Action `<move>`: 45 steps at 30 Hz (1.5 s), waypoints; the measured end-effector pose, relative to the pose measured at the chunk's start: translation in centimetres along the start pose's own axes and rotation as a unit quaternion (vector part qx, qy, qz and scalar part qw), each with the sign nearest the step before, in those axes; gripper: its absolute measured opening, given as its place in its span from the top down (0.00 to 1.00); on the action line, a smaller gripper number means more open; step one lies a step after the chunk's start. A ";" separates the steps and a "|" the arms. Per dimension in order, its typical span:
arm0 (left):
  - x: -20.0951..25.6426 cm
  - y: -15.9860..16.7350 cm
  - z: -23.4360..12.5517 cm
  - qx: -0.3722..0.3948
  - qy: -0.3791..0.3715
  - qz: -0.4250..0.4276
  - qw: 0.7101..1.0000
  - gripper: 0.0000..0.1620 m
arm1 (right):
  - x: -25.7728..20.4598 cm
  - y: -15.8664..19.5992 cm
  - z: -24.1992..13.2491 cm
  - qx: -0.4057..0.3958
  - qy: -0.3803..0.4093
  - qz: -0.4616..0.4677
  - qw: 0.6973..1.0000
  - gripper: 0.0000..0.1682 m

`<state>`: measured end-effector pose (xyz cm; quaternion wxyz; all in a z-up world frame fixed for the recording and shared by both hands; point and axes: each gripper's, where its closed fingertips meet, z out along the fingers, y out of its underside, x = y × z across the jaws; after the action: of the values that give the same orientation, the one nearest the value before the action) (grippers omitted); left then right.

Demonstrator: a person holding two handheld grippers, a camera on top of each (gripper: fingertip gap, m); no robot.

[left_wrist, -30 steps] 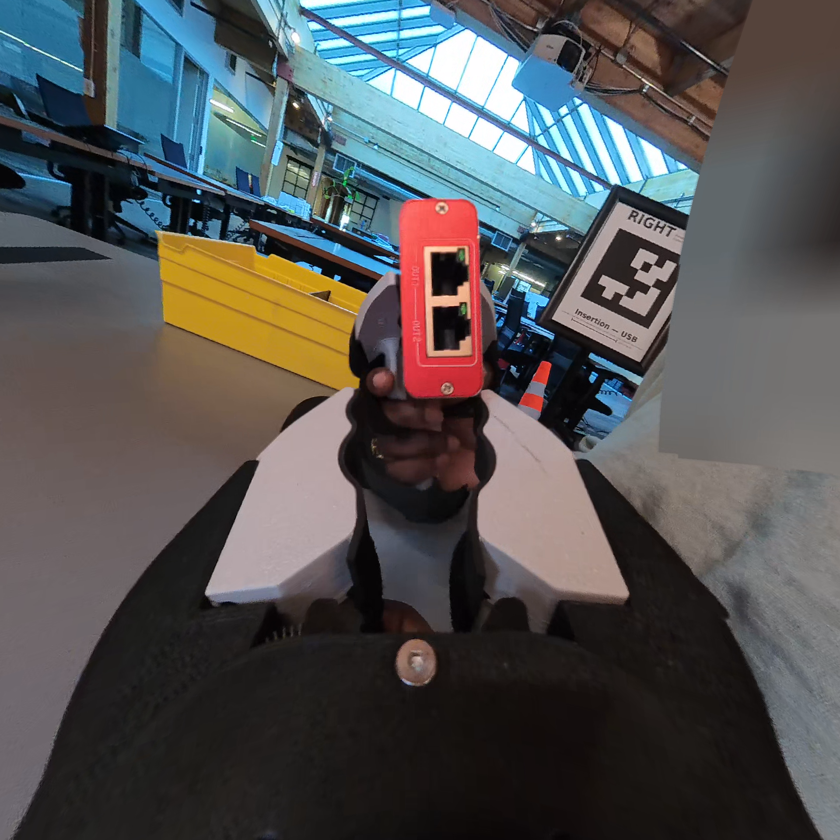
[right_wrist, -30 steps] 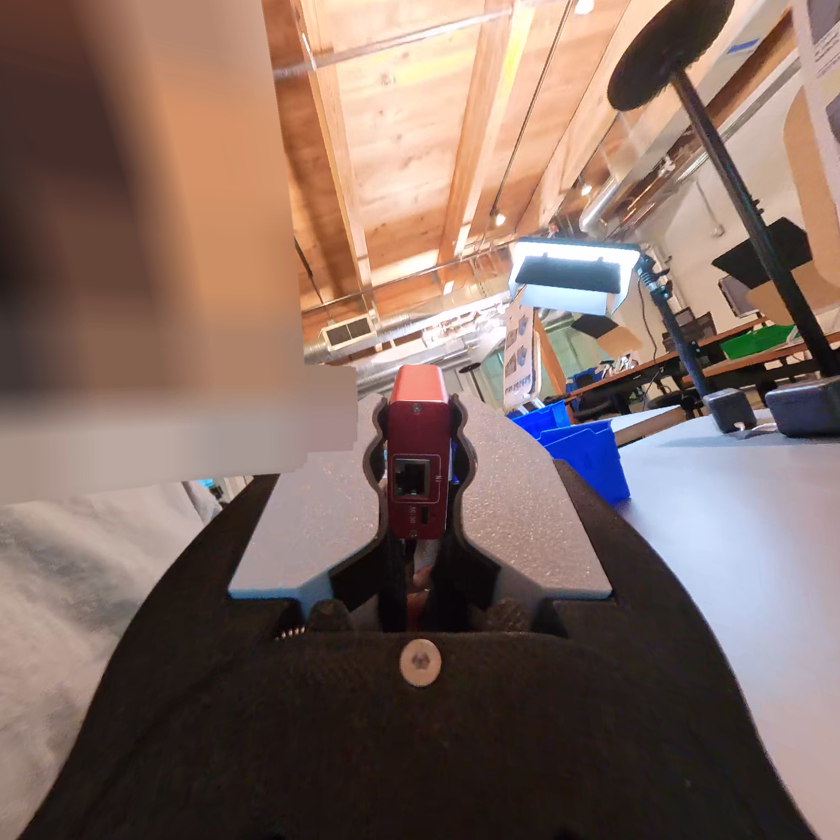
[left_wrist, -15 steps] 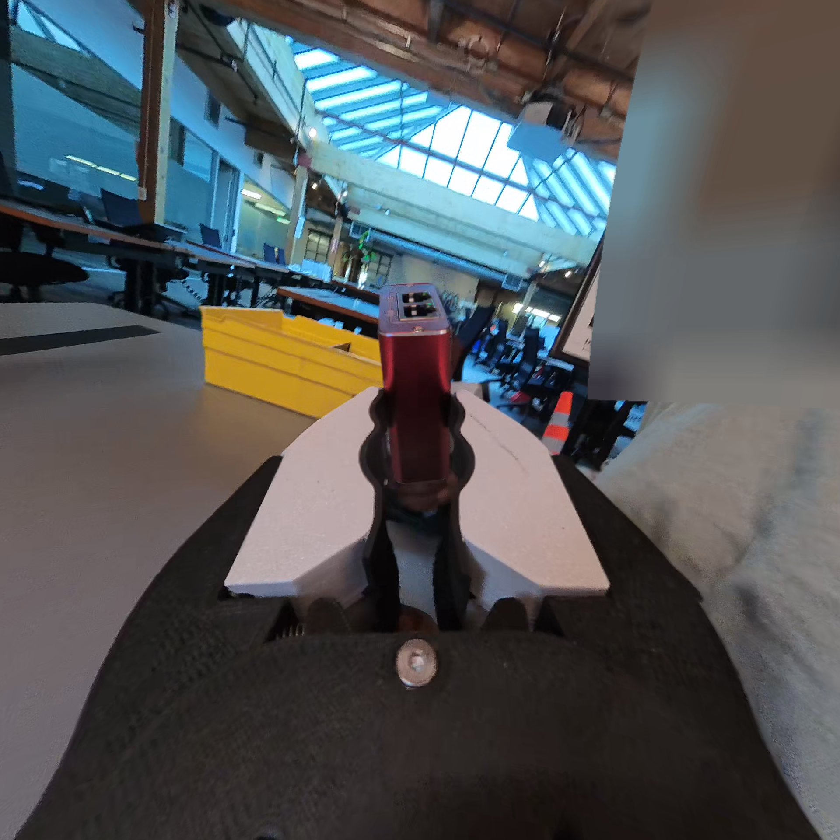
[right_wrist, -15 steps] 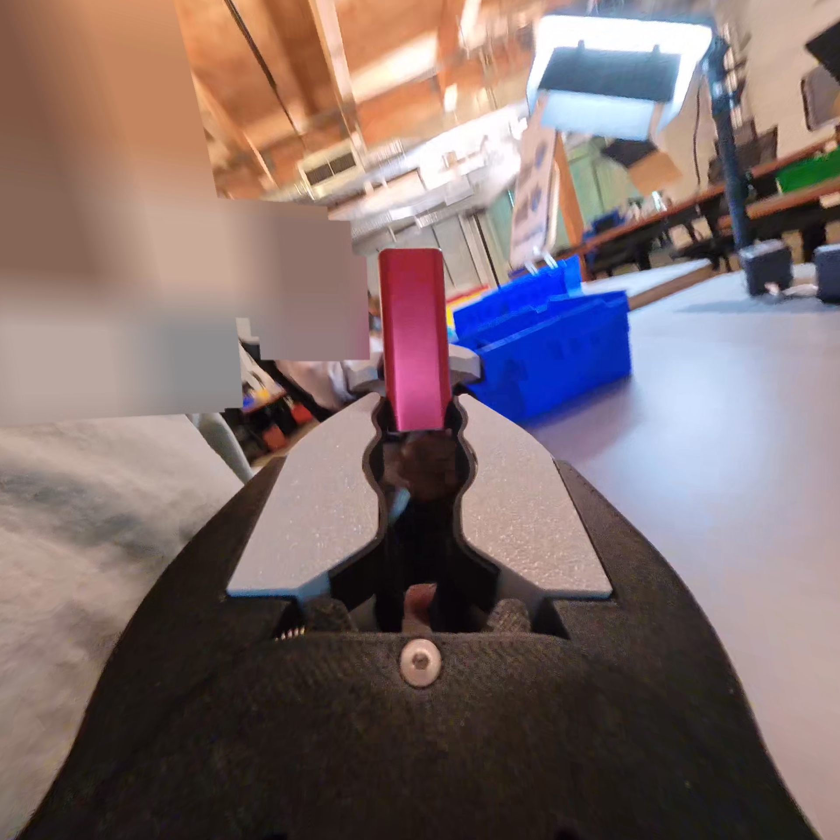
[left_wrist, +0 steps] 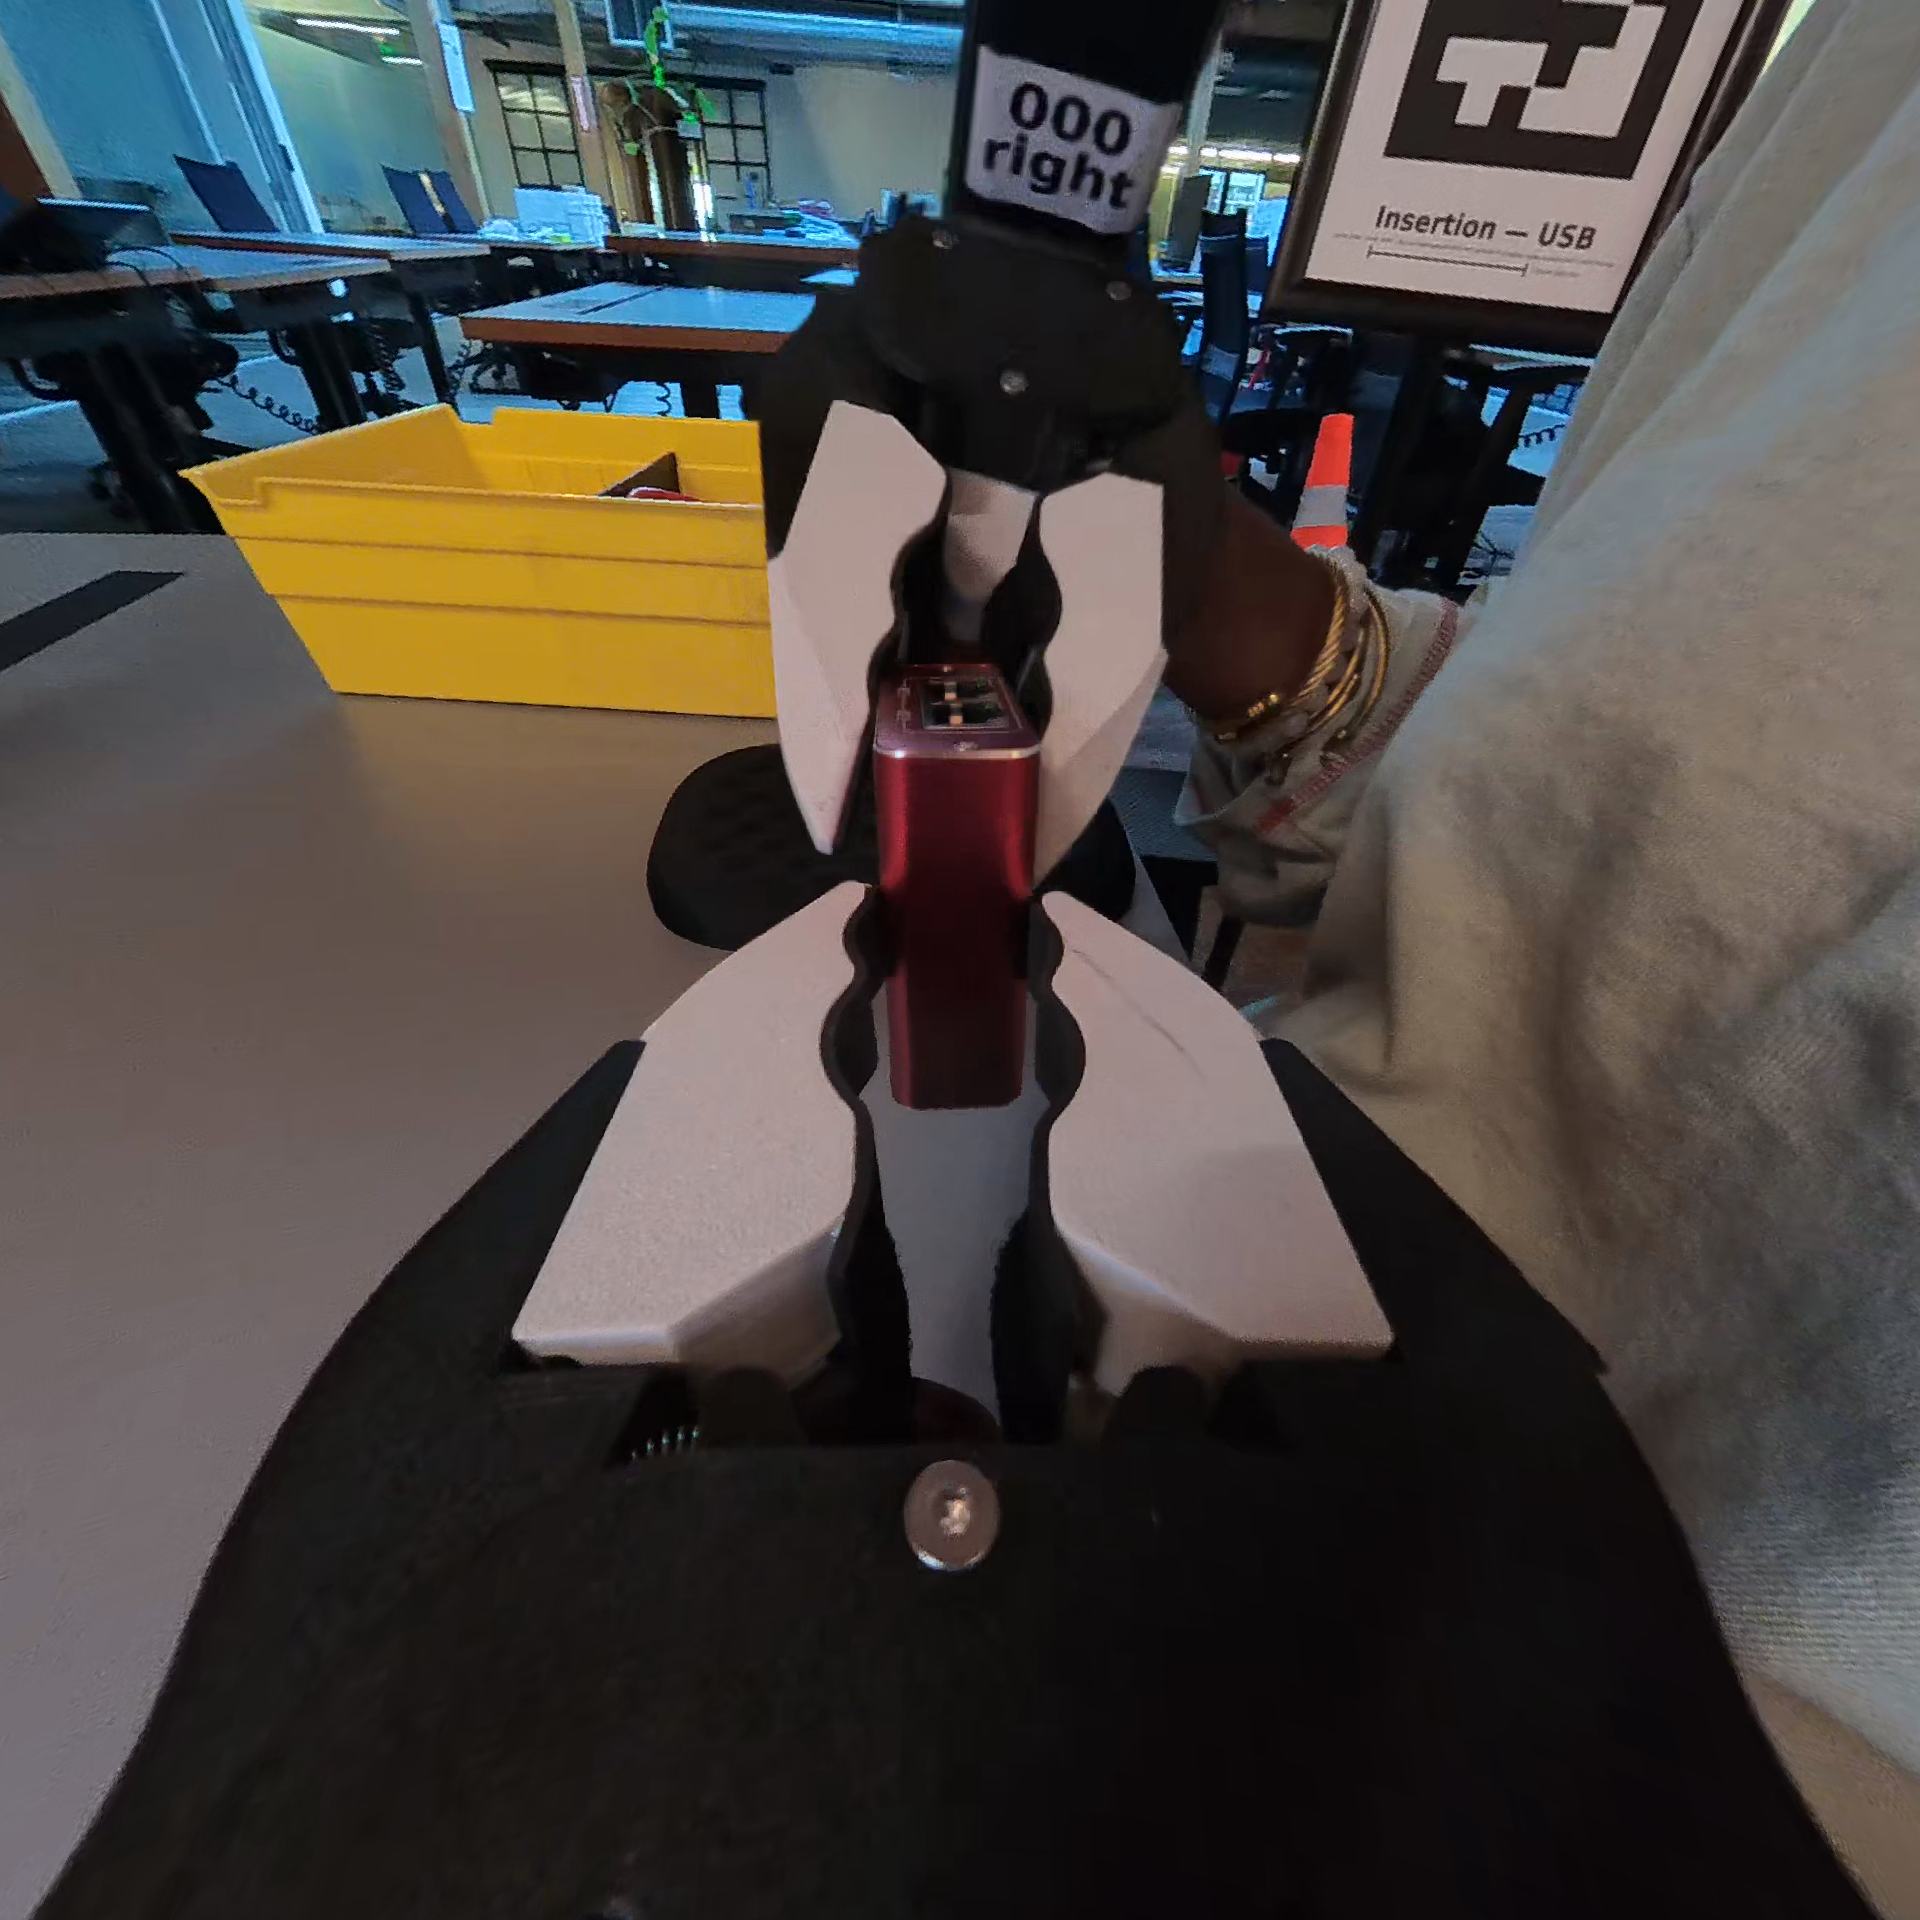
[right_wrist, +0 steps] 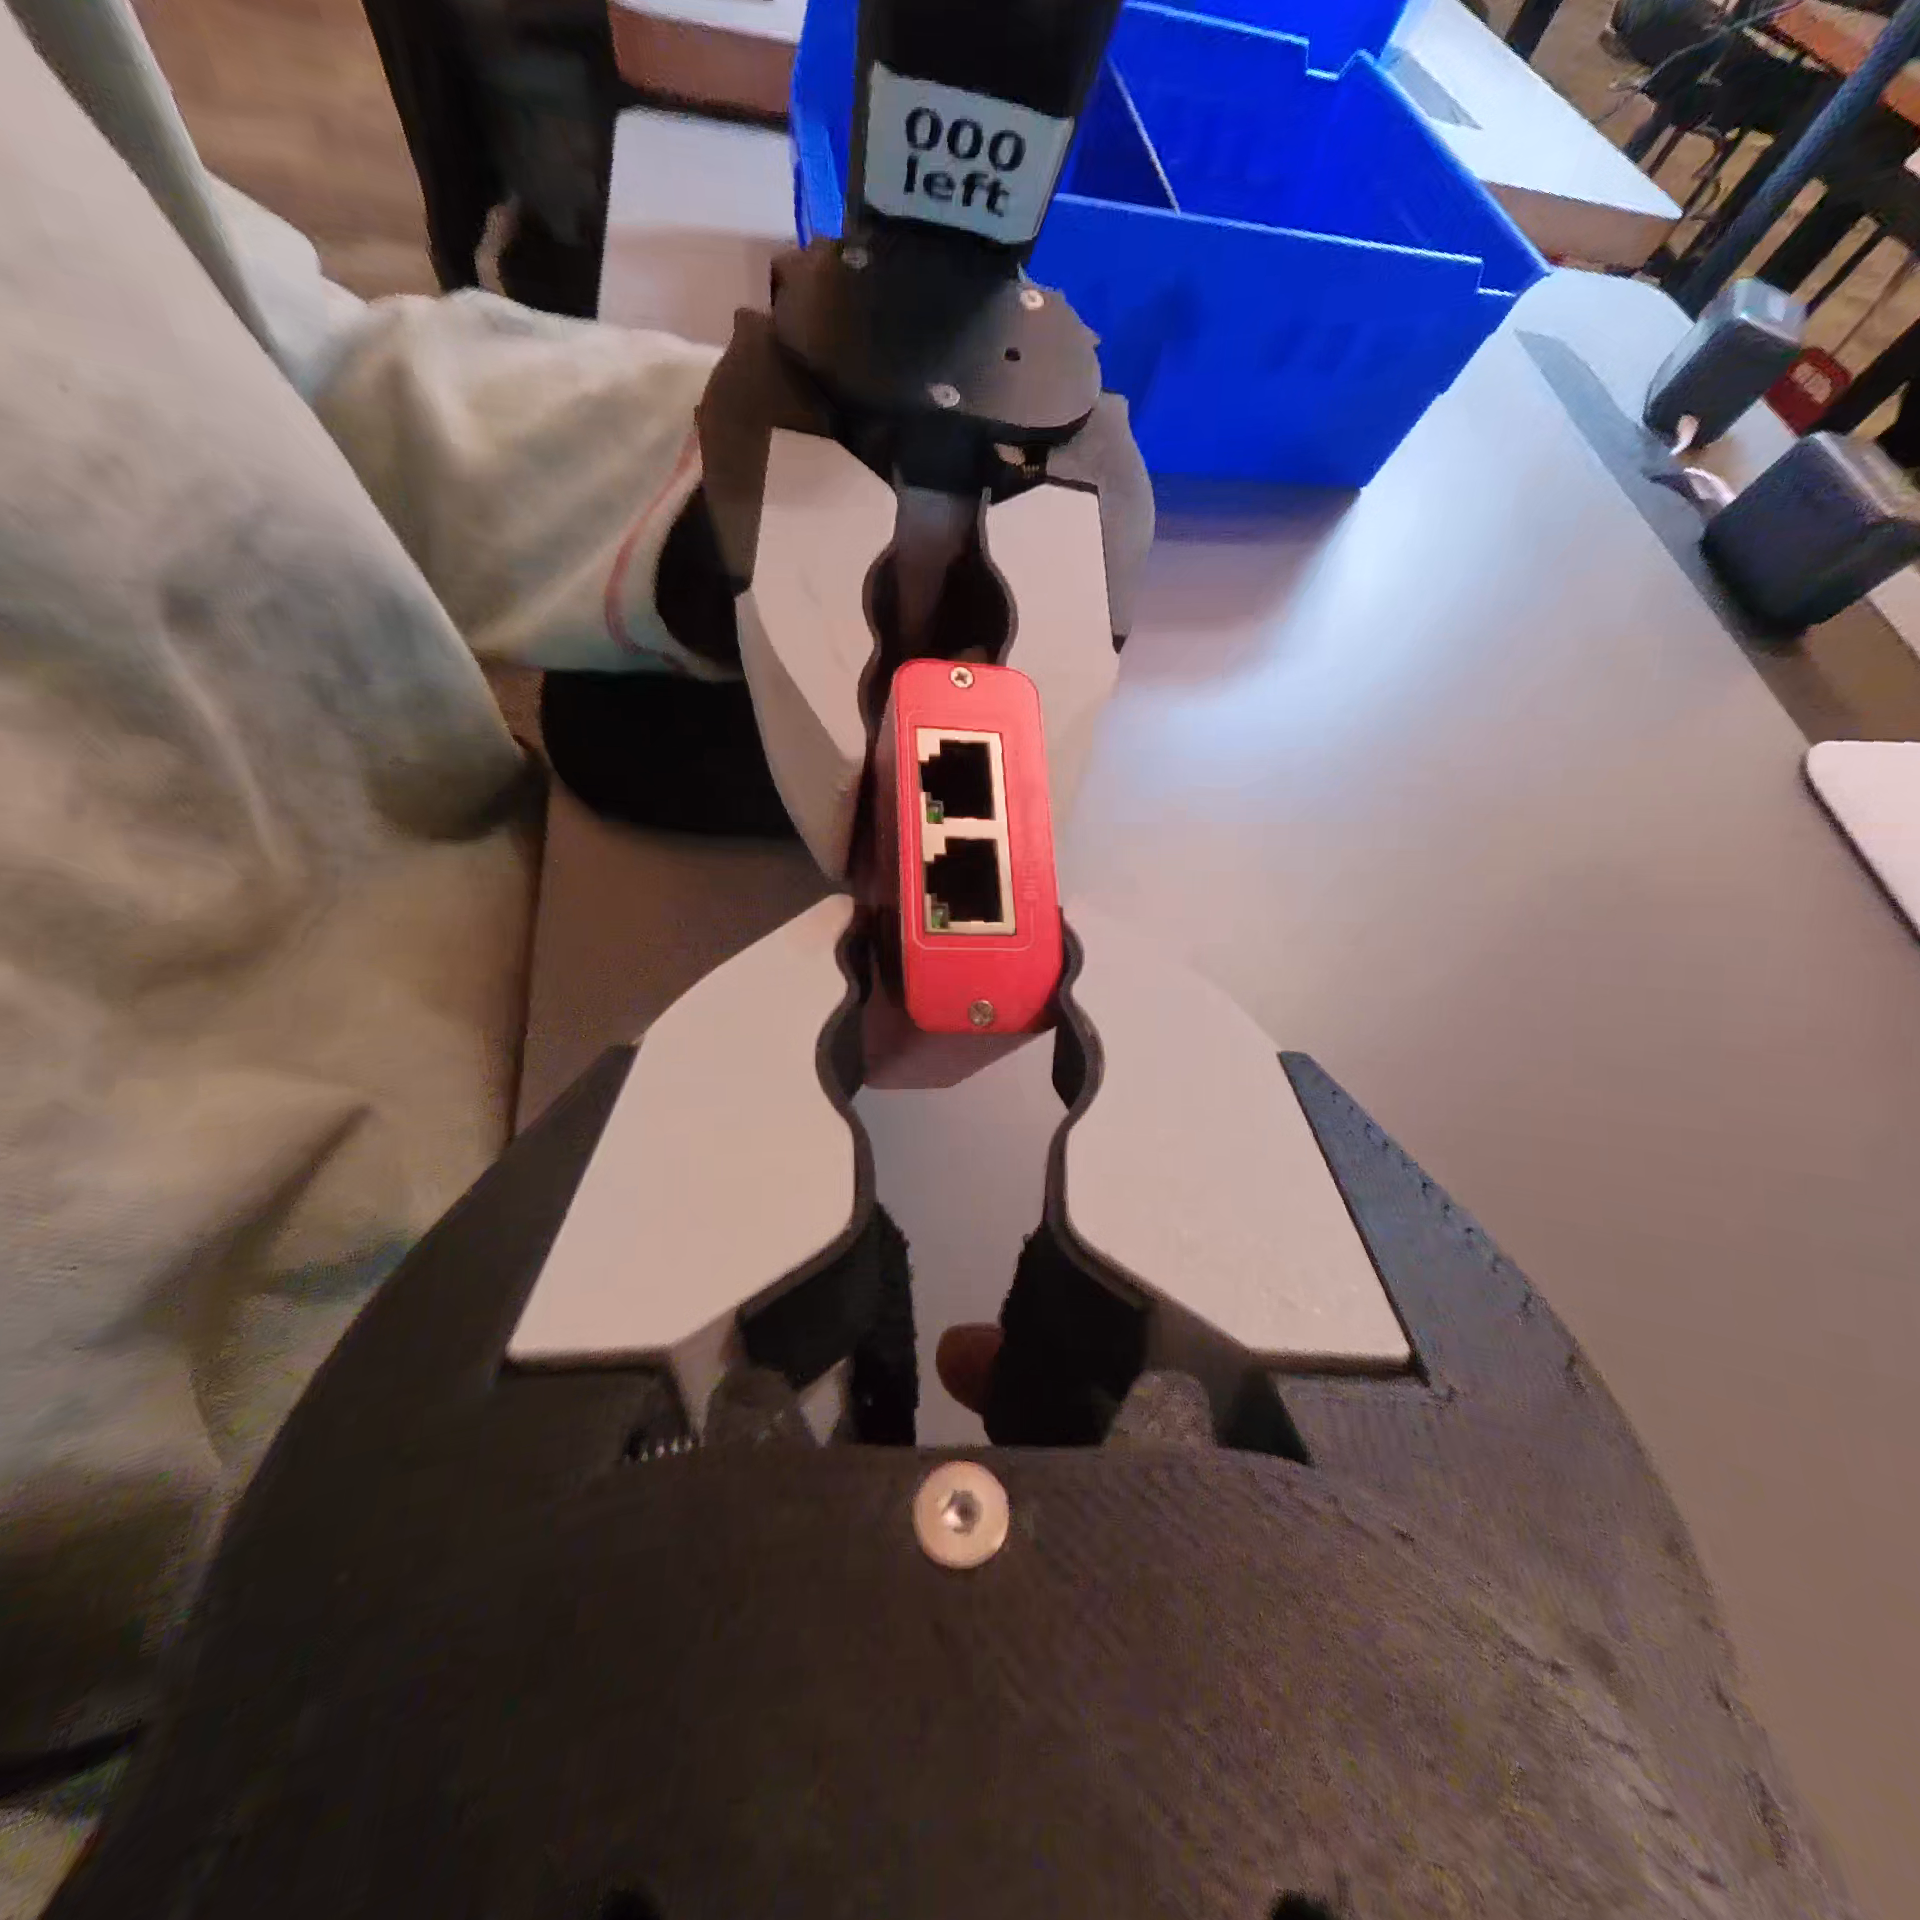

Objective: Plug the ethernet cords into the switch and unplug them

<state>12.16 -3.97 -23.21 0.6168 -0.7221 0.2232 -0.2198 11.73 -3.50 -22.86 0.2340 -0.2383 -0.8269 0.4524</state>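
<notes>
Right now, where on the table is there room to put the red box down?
The grey table is bare to the right of the red box, between the blue bin and the dark blocks. Also bare: left of it, before the yellow bin. It is crowded in the middle, where both tongs meet.

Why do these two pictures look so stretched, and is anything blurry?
Left wrist view: the wide lens bulges the left claw; the red switch is sharp, the yellow bin evenly lit. Right wrist view: the switch's ports are crisp, the sleeve is soft, and light glares off the grey table.
</notes>
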 end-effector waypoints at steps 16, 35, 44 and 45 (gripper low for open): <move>-3.0 -1.4 -1.1 0.065 -0.070 -0.087 0.992 0.76 | 20.4 9.4 -26.7 -0.043 0.489 0.211 0.846 0.84; -3.6 -1.6 -1.5 0.082 -0.077 -0.106 0.988 0.77 | 27.1 25.9 -26.3 -0.268 0.444 0.388 0.762 0.83; -3.5 -1.5 -1.3 0.075 -0.077 -0.099 0.989 0.77 | 25.0 26.0 -27.2 -0.284 0.435 0.397 0.757 0.83; -3.5 -1.5 -1.3 0.075 -0.077 -0.099 0.989 0.77 | 24.9 26.1 -27.4 -0.287 0.439 0.393 0.755 0.83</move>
<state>8.67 -2.68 -21.69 0.6596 -0.7071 0.0853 -0.2400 13.63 41.45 -27.83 0.2932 -0.7709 -0.5580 0.0916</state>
